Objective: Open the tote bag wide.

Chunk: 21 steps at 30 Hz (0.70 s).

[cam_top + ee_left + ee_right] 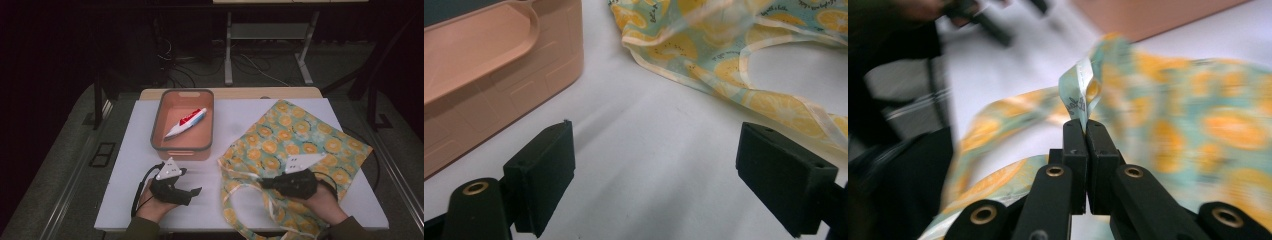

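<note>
A teal tote bag printed with orange slices (300, 135) lies on the right half of the white table. My right gripper (264, 183) sits at the bag's near left part, shut on a fold of its edge. In the right gripper view, that pinched strip (1078, 95) stands up from the closed jaws of my right gripper (1084, 125). My left gripper (192, 186) rests low over the bare table, just in front of the pink bin (157, 117). Its jaws are wide open with nothing between them (654, 165). A red and white pen-like toy (186, 122) lies inside the bin.
The bin's near wall (499, 75) is close on the left of my left gripper, and the bag's edge and handle loop (704, 50) lie ahead of it. A strip of bare white table (130, 165) runs left of the bin. Floor and cables lie beyond the table.
</note>
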Each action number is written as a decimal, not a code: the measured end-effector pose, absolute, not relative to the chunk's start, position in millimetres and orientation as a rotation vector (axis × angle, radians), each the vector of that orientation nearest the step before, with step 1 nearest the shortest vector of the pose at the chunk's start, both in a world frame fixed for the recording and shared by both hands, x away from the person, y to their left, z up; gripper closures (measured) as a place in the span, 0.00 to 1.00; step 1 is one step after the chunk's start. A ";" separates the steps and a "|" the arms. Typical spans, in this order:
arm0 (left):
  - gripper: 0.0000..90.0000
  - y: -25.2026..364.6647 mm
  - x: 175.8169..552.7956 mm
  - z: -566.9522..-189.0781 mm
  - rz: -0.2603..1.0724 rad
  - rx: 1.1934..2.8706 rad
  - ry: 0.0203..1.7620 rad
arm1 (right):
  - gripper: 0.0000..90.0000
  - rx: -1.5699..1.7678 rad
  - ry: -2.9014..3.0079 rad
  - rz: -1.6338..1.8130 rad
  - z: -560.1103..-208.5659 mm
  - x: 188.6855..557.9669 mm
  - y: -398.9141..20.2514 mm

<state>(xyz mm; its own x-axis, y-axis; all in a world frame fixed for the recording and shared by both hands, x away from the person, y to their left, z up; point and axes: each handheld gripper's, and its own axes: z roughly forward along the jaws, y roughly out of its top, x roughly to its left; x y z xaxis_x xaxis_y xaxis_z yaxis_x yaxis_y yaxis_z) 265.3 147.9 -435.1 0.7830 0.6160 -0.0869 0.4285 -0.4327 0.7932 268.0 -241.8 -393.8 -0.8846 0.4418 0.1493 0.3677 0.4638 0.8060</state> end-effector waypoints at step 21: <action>0.12 148.7 267.1 -436.3 0.254 2.088 0.773 | 0.98 1.224 2.293 1.148 -413.2 362.9 -343.5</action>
<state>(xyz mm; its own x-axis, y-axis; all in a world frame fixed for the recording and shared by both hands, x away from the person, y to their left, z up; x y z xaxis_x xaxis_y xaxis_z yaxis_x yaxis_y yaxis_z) 267.1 148.7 -436.3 0.7865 0.6095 -0.0991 0.4320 -0.4283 0.7937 362.9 -343.5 -413.2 -0.5926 0.7991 0.1014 0.5601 0.3183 0.7648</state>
